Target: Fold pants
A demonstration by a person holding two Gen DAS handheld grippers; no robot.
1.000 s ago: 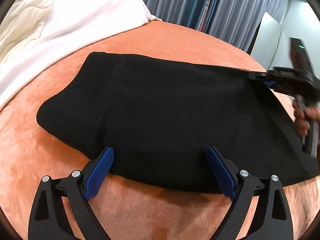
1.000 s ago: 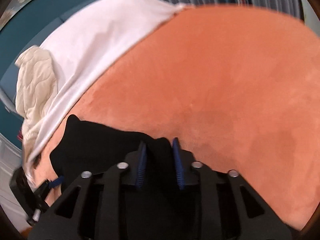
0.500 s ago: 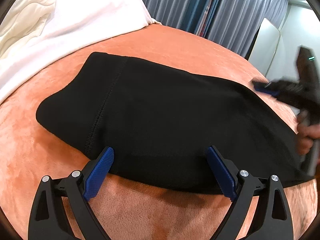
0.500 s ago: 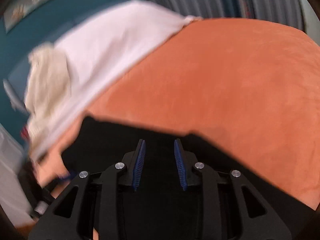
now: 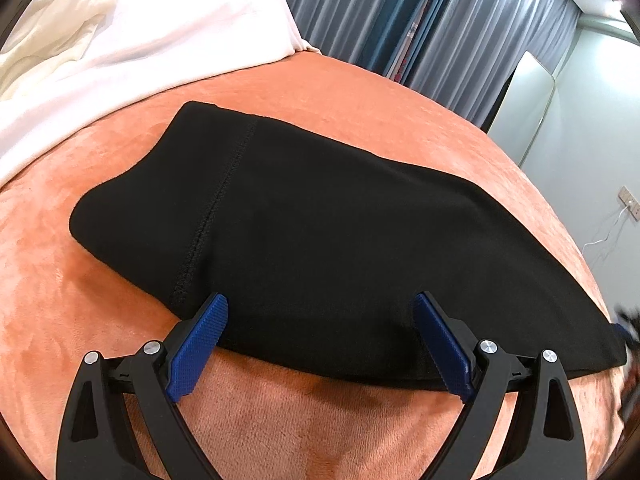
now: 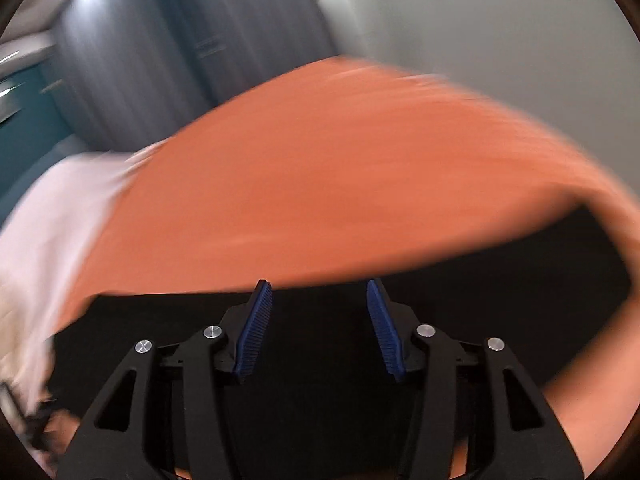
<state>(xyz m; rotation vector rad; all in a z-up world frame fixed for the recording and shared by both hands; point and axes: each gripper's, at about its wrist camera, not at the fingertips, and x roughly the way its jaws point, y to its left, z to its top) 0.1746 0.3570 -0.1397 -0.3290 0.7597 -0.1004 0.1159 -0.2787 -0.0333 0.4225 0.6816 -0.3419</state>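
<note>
The black pants [image 5: 320, 240] lie folded on the orange blanket [image 5: 360, 100], with a stitched seam running down the left part. My left gripper [image 5: 320, 320] is open, its blue pads at the near edge of the pants with nothing held. In the blurred right wrist view the right gripper [image 6: 318, 300] is open over the black pants [image 6: 480, 280] and holds nothing. The right gripper shows only as a dark blur at the far right edge of the left wrist view [image 5: 628, 328].
White bedding [image 5: 140, 40] is piled at the back left of the bed. Grey-blue curtains [image 5: 400, 12] hang behind. A white panel [image 5: 528, 108] and a wall socket [image 5: 630, 202] stand at the right. The blanket's far edge [image 6: 360, 68] meets a pale wall.
My right gripper let go of the pants' edge, opened wider and swung down and right, nearly out of the left view. The pants have settled flat. The left gripper has hardly moved.
</note>
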